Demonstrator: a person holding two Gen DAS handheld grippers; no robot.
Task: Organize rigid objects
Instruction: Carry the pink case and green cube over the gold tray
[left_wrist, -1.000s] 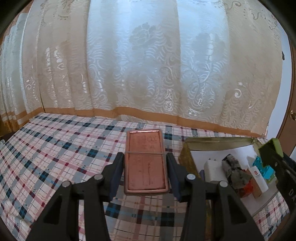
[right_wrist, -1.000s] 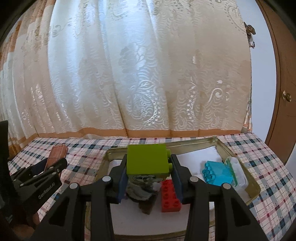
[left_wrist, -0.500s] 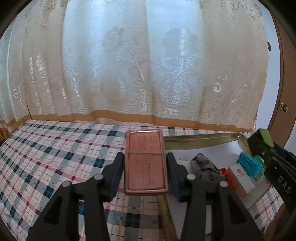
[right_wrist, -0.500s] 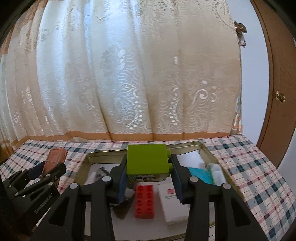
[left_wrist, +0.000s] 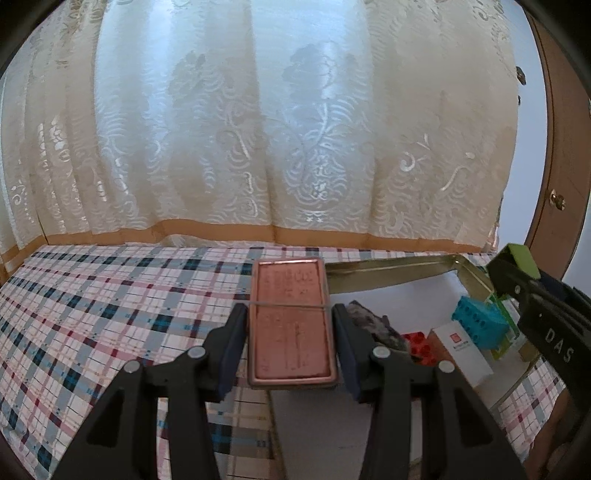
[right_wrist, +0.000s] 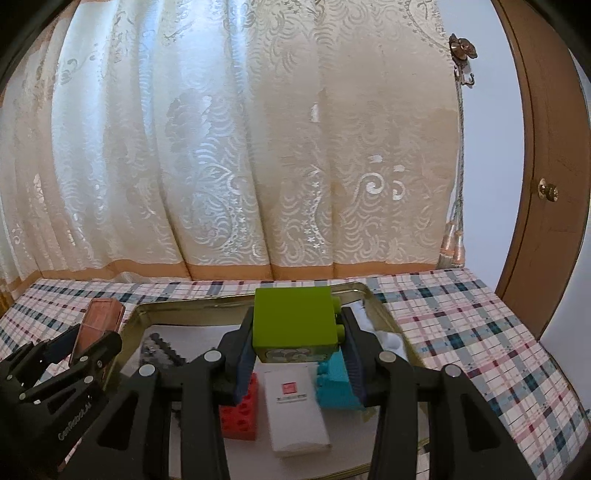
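Gripping a flat copper-coloured tin (left_wrist: 291, 326) by its long sides, the left tongs (left_wrist: 290, 345) are pinching it level above the left edge of the gold metal tray (left_wrist: 391, 273). A thin band is crossing the tin's lid near its middle. In the right wrist view the same tin (right_wrist: 99, 323) is showing at the far left, edge-on between the left tongs (right_wrist: 94, 338).

The right tongs (right_wrist: 297, 341) are pinching a lime-green block (right_wrist: 293, 319) from both sides, two studs on the block's right face lying against the right finger. The block is hanging above the tray's interior (right_wrist: 192, 306).

Below the green block, inside the tray, the following items are lying on a white liner:
- a red studded brick (right_wrist: 240, 415), at the left;
- a small white box with a red mark (right_wrist: 293, 408), just beside the brick;
- a turquoise studded brick (right_wrist: 334, 384), just beside the box on the right;
- a dark, rough-looking lump (right_wrist: 159, 349), towards the tray's left wall; what it is cannot be told.

The tray is sitting on a surface covered with a plaid cloth (right_wrist: 461, 325). Beyond the surface, a cream lace curtain with an orange hem (right_wrist: 236, 166) is hanging across the background, and a brown wooden door with a round knob (right_wrist: 546, 188) is standing at the far right.
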